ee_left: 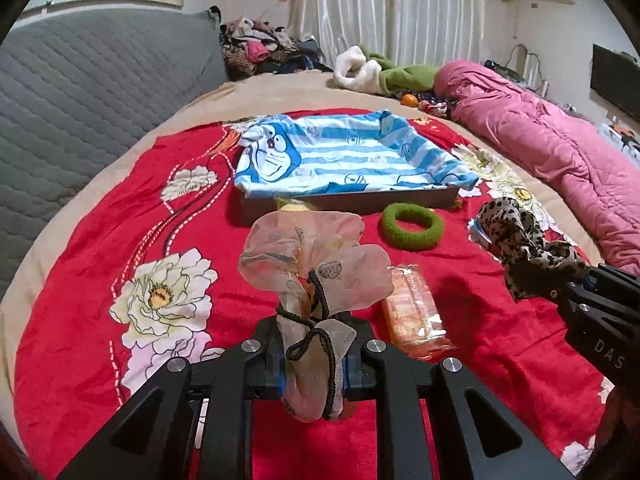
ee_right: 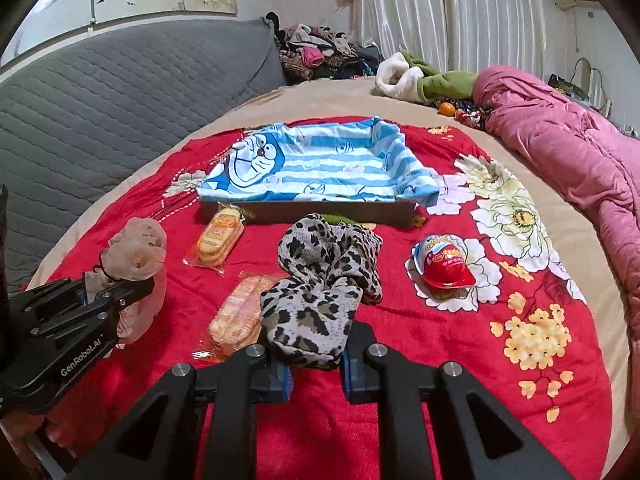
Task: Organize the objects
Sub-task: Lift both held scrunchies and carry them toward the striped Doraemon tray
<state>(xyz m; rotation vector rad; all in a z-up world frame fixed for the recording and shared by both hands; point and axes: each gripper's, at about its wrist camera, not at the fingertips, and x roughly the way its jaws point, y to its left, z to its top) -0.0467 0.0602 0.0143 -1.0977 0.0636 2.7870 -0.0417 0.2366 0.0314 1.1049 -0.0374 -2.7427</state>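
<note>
The left gripper (ee_left: 313, 376) clamps a sheer pink scrunchie (ee_left: 316, 264). The right gripper (ee_right: 316, 376) clamps a leopard scrunchie (ee_right: 320, 280); a lined tray (ee_right: 320, 206) lies ahead of both.

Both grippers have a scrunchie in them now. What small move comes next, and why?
Probably carry the left gripper forward toward the tray lined with the blue striped cloth. It is already shut on the sheer pink scrunchie, held above the red blanket, and the tray lies straight ahead with room inside. The right gripper, shut on the leopard scrunchie, could follow.
</note>
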